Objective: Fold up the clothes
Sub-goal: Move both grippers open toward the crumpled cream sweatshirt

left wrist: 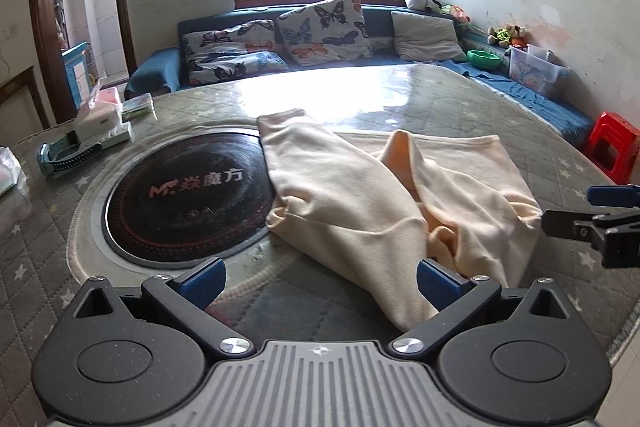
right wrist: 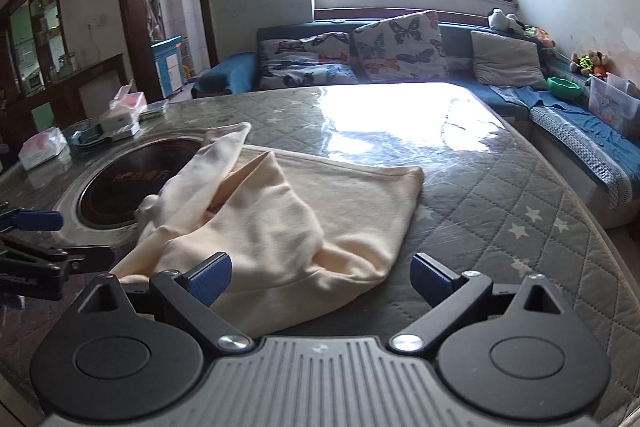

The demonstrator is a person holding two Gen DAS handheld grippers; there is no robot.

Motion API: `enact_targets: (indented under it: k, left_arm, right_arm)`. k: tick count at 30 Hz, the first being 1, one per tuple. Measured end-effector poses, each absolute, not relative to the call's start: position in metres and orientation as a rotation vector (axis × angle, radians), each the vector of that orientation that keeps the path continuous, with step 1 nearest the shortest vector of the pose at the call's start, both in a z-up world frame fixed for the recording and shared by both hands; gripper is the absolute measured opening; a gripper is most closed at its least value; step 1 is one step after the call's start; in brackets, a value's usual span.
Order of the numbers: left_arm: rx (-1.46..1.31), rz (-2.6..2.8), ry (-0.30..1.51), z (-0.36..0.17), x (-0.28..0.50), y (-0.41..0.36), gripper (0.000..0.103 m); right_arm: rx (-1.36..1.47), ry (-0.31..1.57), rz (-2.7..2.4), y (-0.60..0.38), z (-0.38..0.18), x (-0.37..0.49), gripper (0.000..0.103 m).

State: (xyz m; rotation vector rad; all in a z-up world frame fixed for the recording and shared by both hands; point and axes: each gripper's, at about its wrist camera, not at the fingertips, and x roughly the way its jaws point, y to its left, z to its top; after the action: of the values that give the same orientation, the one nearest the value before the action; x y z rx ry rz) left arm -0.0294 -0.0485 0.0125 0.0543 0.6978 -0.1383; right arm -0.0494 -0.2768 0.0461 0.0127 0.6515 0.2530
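Two spread claws, left claw [left wrist: 320, 281] and right claw [right wrist: 322, 277], flank one cream garment [right wrist: 280, 219].

Two wrist views, low over the table, both facing the window wall

The left wrist view sits close above the table [left wrist: 440, 95], left of the cream garment [left wrist: 360, 211]; the right wrist view looks from its right. Both share the garment [right wrist: 288, 219], round cooktop [left wrist: 188, 195] and sofa [right wrist: 460, 27], and each catches the other gripper at its edge.
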Motion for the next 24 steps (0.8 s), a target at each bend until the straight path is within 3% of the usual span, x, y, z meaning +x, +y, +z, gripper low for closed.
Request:
enact_targets:
  k: [16,24]
  left_arm:
    - [0.037,-0.171,0.715,0.013,-0.036,-0.058,0.102]
    - [0.035,-0.169,0.717,0.013,-0.031,-0.058,0.096]
  right_arm:
    - [-0.008,0.677,0.308,-0.266,0.044,-0.061,0.091]
    - [-0.009,0.688,0.318,-0.264,0.043,-0.056,0.086]
